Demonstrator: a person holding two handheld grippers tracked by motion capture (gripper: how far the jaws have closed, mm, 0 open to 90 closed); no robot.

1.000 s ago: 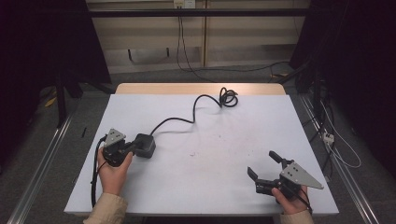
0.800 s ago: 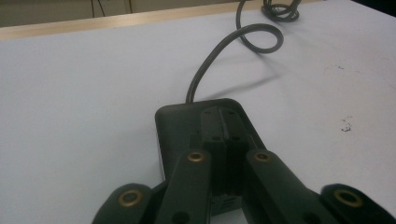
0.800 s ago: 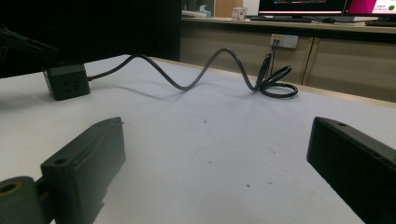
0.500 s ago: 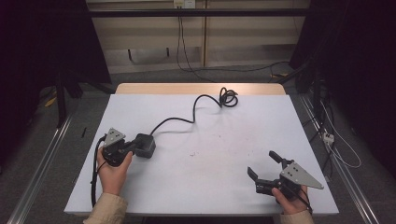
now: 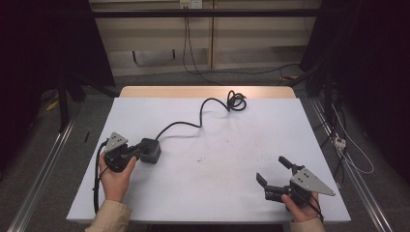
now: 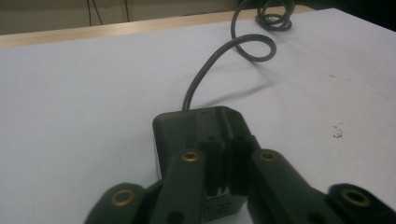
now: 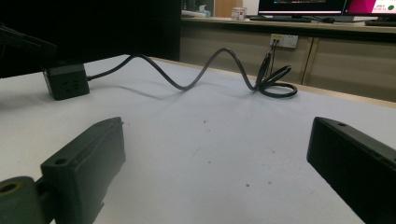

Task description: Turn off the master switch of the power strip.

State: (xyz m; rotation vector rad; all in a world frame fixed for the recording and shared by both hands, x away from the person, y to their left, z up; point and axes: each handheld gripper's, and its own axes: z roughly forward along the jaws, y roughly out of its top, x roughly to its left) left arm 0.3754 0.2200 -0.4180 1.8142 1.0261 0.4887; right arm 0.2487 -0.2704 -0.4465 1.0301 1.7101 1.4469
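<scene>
While the left tool [image 5: 138,153] sits at the left of the high view with its jaws pressed together against the near face of a black power cube [image 5: 150,150], that cube rests on the white desk [image 5: 217,193]. Its cable [image 5: 193,121] snakes to a coil at upper centre. The right tool [image 5: 273,170], lower right, gapes wide, holding nothing.

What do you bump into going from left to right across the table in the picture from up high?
Left gripper → black socket cube → black cable → the cable's coiled end → right gripper.
</scene>
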